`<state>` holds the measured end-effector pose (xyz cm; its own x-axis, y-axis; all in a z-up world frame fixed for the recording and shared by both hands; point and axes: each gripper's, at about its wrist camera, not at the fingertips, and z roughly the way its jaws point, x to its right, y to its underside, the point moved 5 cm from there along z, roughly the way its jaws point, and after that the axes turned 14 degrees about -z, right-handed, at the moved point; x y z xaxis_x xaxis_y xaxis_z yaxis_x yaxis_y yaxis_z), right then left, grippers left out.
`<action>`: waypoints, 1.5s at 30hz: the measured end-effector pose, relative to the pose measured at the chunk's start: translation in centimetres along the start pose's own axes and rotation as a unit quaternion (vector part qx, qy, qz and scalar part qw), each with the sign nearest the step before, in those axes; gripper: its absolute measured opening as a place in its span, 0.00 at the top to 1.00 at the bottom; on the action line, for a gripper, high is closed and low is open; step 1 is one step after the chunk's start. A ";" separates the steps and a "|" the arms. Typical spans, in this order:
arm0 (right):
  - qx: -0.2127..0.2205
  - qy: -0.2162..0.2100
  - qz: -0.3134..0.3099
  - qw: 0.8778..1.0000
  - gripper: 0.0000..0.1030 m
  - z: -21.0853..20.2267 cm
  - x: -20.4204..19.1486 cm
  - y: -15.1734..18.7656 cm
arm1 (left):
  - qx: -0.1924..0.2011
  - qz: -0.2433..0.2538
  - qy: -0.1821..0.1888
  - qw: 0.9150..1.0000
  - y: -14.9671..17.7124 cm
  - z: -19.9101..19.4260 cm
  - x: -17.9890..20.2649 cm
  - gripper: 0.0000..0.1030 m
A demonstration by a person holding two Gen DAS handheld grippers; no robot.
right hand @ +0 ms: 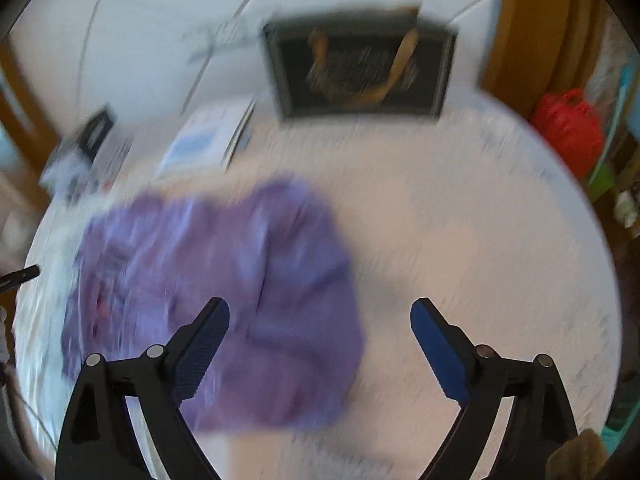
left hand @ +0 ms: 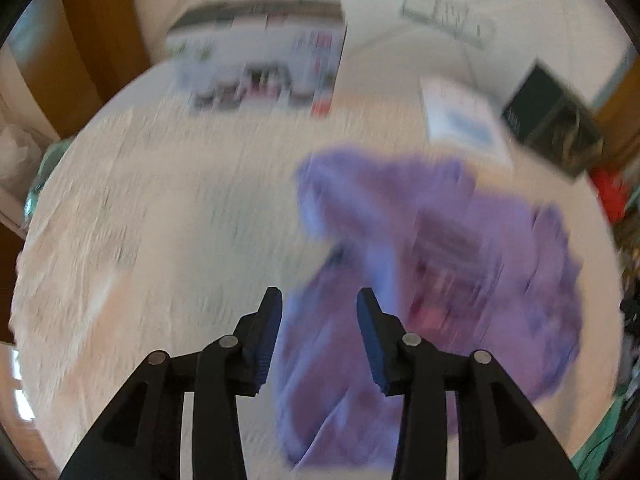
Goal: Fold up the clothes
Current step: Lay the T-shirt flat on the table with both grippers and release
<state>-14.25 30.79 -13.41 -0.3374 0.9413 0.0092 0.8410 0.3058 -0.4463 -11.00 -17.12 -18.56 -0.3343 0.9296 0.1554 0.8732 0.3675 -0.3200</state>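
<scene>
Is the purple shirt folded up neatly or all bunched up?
Bunched up. The purple shirt lies rumpled in a loose heap on the white bed, edges uneven. Blur hides any neat folds.

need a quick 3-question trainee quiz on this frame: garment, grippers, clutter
1. True or false: the left gripper is clamped on the purple garment.
2. Which stands wider open: A) left gripper, B) right gripper?
3. What red thing sits beyond the white bedcover at the right wrist view's right edge?

Key
1. False: its jaws are apart and no cloth is pinched; the garment lies crumpled on the bedcover below.
2. B
3. A red bag, though blur hides detail.
</scene>
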 end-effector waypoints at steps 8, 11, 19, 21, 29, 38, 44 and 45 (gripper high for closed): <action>-0.053 -0.046 -0.057 0.996 0.42 3.8 -5.7 2.1 | -0.060 0.002 0.007 0.998 8.7 2.8 -0.6 0.62; -0.050 -0.050 -0.094 0.993 0.22 5.1 -8.5 1.0 | -0.069 -0.004 0.012 0.998 9.8 3.8 0.0 0.62; -0.078 -0.023 -0.162 0.983 0.97 9.5 -12.8 -0.5 | -0.054 -0.010 -0.005 0.998 10.9 3.8 0.0 0.97; -0.082 -0.026 -0.135 0.987 0.95 9.1 -11.8 -0.3 | -0.041 -0.014 -0.001 0.999 10.9 2.3 -0.6 0.97; -0.002 -0.016 0.070 0.997 0.95 -5.4 0.4 7.6 | 0.004 -0.034 0.027 0.999 11.9 -4.2 -4.3 0.97; -0.067 -0.011 0.190 0.979 0.66 -5.7 7.8 19.3 | -0.038 -0.041 0.016 0.998 15.8 -2.1 -5.9 0.92; -0.004 -0.029 0.157 0.987 0.42 -6.4 5.5 17.0 | -0.016 -0.035 0.034 0.999 13.0 -0.4 -2.8 0.68; 0.016 -0.023 0.148 0.989 0.38 -7.1 5.1 16.3 | -0.016 -0.031 0.033 0.999 12.6 0.1 -2.3 0.68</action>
<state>0.78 41.58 -14.29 -0.0988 0.9810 -0.1668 0.8921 0.0131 -0.4517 0.74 -14.58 -23.03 -0.3643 0.9009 0.2361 0.8633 0.4218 -0.2771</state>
